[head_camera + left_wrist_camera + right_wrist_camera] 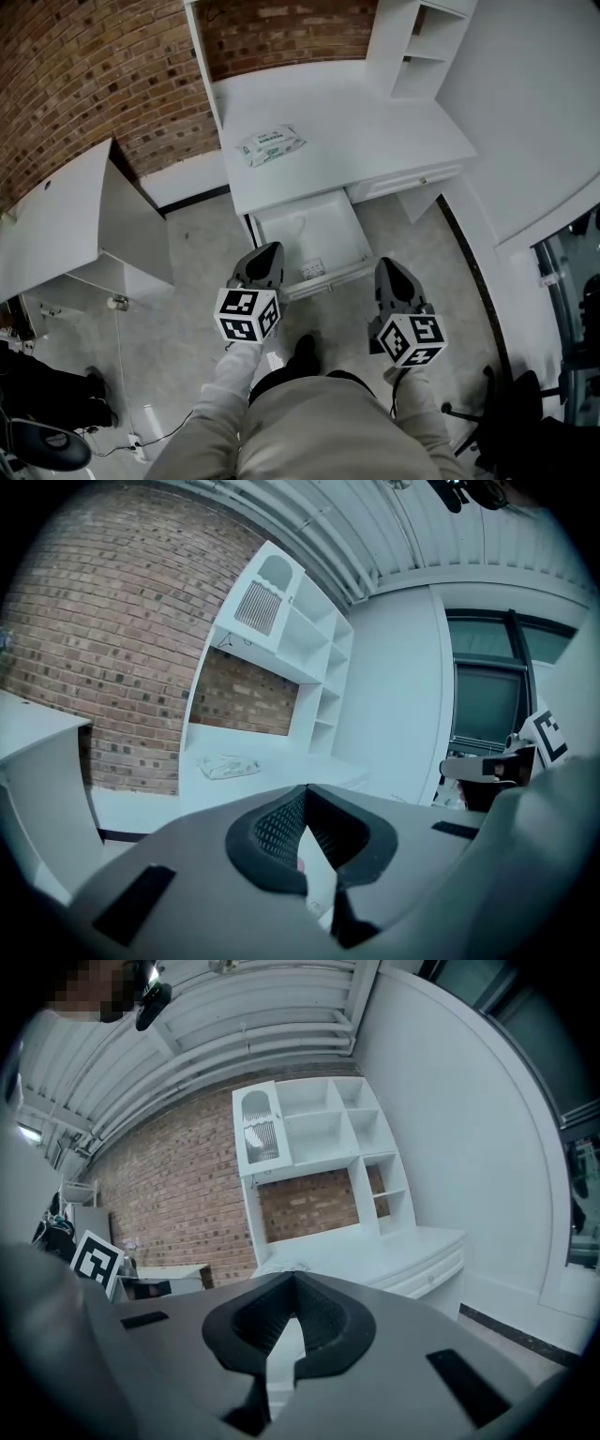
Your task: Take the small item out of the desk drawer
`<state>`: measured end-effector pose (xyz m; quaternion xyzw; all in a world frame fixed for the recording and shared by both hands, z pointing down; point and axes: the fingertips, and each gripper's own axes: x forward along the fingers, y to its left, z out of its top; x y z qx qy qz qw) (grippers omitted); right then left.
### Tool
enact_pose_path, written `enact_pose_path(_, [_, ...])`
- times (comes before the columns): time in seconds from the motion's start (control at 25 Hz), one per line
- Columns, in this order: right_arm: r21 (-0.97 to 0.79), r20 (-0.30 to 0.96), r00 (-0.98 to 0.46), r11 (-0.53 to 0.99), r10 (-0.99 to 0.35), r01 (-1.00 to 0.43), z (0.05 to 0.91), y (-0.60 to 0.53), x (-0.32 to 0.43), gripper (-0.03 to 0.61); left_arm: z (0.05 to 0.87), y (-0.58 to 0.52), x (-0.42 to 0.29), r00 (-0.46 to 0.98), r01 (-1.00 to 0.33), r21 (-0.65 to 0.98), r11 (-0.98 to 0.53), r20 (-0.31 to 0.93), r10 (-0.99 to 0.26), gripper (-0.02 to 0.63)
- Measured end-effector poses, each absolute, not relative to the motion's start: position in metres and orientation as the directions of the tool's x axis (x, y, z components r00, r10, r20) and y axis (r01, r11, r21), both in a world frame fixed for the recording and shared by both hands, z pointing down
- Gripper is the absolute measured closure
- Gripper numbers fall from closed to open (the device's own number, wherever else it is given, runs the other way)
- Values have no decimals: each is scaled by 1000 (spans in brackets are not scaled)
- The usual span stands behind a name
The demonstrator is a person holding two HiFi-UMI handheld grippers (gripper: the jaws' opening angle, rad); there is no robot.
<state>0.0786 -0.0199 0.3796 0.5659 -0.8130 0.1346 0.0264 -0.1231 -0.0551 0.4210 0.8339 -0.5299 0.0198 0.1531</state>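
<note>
In the head view the white desk [347, 122] has its left drawer [281, 223] pulled out over the floor. A small pale item [313, 269] lies inside near the drawer's front edge. My left gripper [271, 249] hovers at the drawer's front left corner, its jaws shut and empty. My right gripper [387, 265] hangs just right of the drawer front, also shut with nothing held. The left gripper view shows its jaws [306, 788] closed tip to tip, pointing at the desk. In the right gripper view the jaws [292, 1276] meet the same way.
A pack of wet wipes [270, 145] lies on the desk top. A shelf unit [422, 47] stands at the desk's back right, with a closed drawer [412, 180] beside the open one. Another white desk [56, 211] is at left. An office chair [525, 408] stands at lower right.
</note>
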Motion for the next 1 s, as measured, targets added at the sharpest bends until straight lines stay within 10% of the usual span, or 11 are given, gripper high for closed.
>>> enact_pose_path(1.0, [-177, 168, -381, 353, -909, -919, 373, -104, 79, 552, 430, -134, -118, 414, -906, 198, -374, 232, -880, 597])
